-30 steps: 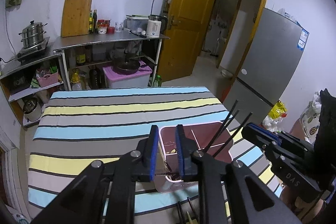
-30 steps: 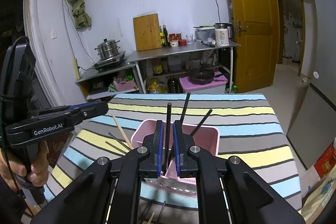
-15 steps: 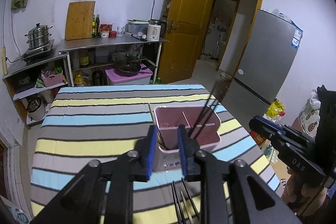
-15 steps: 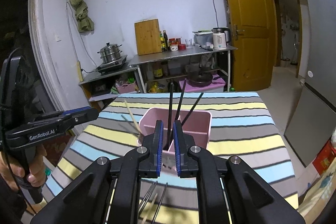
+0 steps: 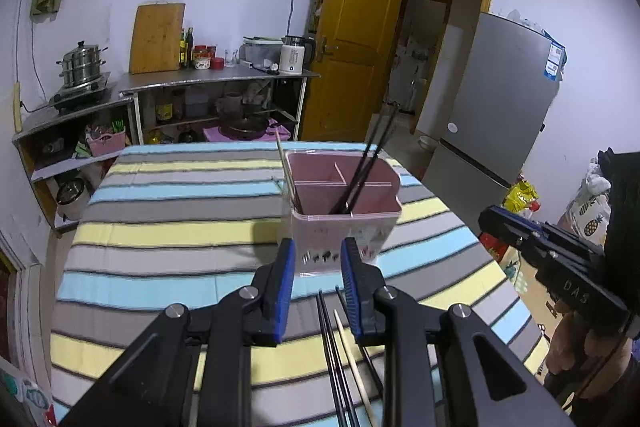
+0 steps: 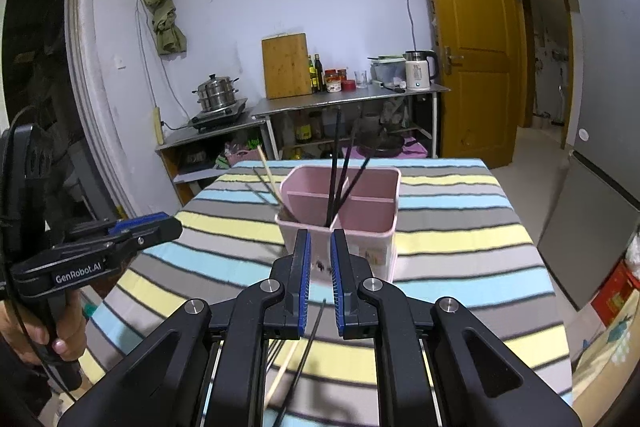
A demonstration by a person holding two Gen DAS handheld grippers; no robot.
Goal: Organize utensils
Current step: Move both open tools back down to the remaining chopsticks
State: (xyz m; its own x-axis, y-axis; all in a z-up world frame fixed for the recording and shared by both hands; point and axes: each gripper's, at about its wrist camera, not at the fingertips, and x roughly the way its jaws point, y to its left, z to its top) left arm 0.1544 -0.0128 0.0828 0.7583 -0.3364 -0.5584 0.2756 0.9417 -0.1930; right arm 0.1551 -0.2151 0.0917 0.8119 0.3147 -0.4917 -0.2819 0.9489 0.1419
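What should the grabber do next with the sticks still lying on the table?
Probably lower the left gripper, which is open and empty, onto the loose chopsticks lying on the striped tablecloth right under it. The pink holder already has black chopsticks standing inside, so these loose ones likely go in next.

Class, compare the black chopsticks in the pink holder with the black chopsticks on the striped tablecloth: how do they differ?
The black chopsticks in the holder stand tilted in the pink holder; the black chopsticks on the cloth lie flat on the striped tablecloth. The first lean apart; the second lie nearly parallel beside a pale chopstick. All are thin and black.
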